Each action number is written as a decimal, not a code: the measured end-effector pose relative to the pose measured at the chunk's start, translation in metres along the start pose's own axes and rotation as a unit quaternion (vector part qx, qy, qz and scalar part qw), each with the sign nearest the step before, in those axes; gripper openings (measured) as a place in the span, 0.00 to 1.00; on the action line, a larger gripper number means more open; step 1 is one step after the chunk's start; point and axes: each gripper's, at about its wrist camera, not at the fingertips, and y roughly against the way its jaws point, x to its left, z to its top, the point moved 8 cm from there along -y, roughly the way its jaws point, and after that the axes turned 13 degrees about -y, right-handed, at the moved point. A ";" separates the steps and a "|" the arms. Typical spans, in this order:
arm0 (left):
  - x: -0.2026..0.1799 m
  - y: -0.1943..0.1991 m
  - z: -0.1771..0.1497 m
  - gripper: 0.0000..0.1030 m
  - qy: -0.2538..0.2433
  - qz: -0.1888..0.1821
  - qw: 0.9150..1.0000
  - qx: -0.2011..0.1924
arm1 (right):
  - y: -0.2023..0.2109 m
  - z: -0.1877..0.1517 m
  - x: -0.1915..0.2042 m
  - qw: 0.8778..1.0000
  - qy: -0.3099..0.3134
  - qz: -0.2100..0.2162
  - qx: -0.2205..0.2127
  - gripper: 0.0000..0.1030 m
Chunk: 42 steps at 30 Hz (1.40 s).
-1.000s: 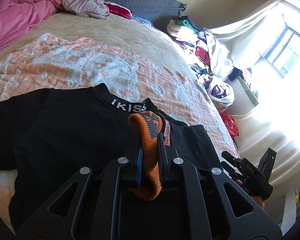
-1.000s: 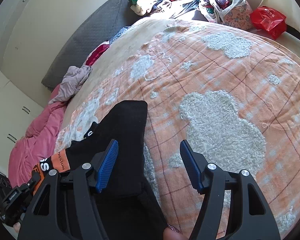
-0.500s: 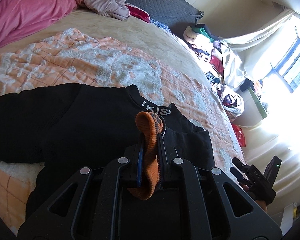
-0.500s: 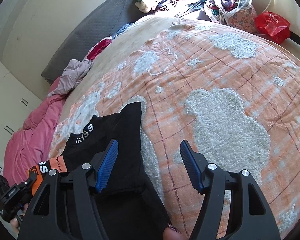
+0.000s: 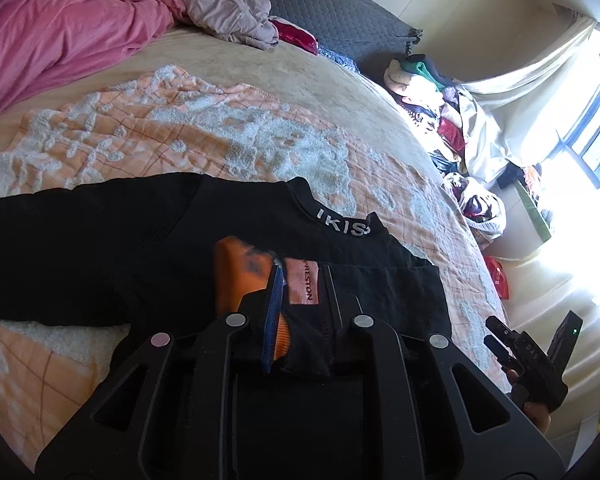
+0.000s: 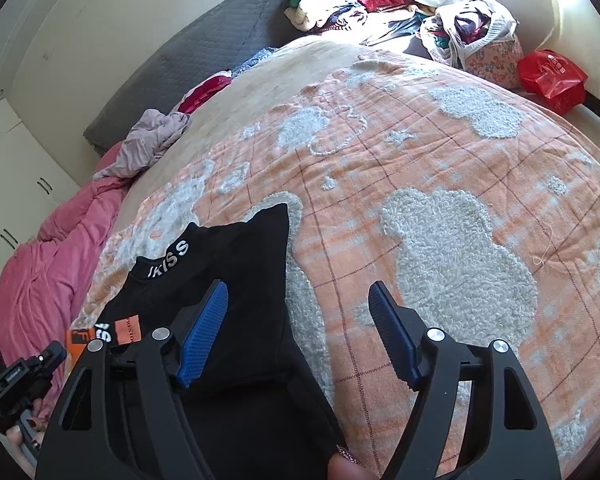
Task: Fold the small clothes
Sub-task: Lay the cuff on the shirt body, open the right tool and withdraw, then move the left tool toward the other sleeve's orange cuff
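bed: orange quilt | head: grey pillow, pink blanket, mauve garment | beside bed: clothes pile, red bag | window

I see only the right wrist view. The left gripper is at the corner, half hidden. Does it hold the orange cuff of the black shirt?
Observer: Yes. The left gripper is shut on the cuff, with black sleeve cloth bunched between its fingers.
Operator: And the other sleeve? I cannot see it.
Observer: The other sleeve lies stretched out to the left on the blanket, not yet folded over the shirt.
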 end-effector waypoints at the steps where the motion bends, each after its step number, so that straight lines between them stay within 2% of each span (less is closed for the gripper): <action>1: 0.000 0.002 0.001 0.10 -0.005 0.006 1.000 -0.001 | 0.001 0.000 0.001 1.000 0.004 -0.004 -0.006 0.70; 5: -0.001 -0.004 -0.003 0.19 -0.019 0.015 1.000 0.010 | 0.003 -0.005 0.015 0.999 0.037 -0.009 -0.024 0.70; 7: -0.004 -0.011 -0.010 0.20 -0.027 0.015 0.999 0.023 | 0.005 -0.010 0.027 0.997 0.067 -0.009 -0.033 0.70; 11: -0.011 -0.028 -0.028 0.34 -0.056 0.015 0.996 0.061 | 0.008 -0.024 0.052 0.991 0.126 -0.004 -0.051 0.70; 16: -0.009 -0.048 -0.043 0.36 -0.104 0.036 0.989 0.097 | -0.004 -0.046 0.071 0.984 0.178 0.003 -0.026 0.70; 22: 0.002 -0.066 -0.065 0.36 -0.138 0.045 0.980 0.140 | -0.023 -0.068 0.074 0.983 0.181 0.020 0.036 0.70; 26: 0.004 -0.068 -0.068 0.39 -0.142 0.038 0.979 0.139 | -0.048 -0.076 0.049 0.979 0.181 -0.053 0.077 0.70; 29: 0.001 -0.068 -0.069 0.44 -0.143 0.034 0.980 0.135 | -0.055 -0.081 0.047 0.975 0.197 -0.064 0.079 0.71; 34: 0.000 -0.062 -0.065 0.45 -0.142 0.026 0.982 0.125 | -0.054 -0.085 0.052 0.971 0.220 -0.072 0.064 0.72; 42: 0.010 -0.042 -0.054 0.46 -0.125 0.025 0.986 0.104 | -0.047 -0.086 0.067 0.974 0.215 -0.041 0.052 0.73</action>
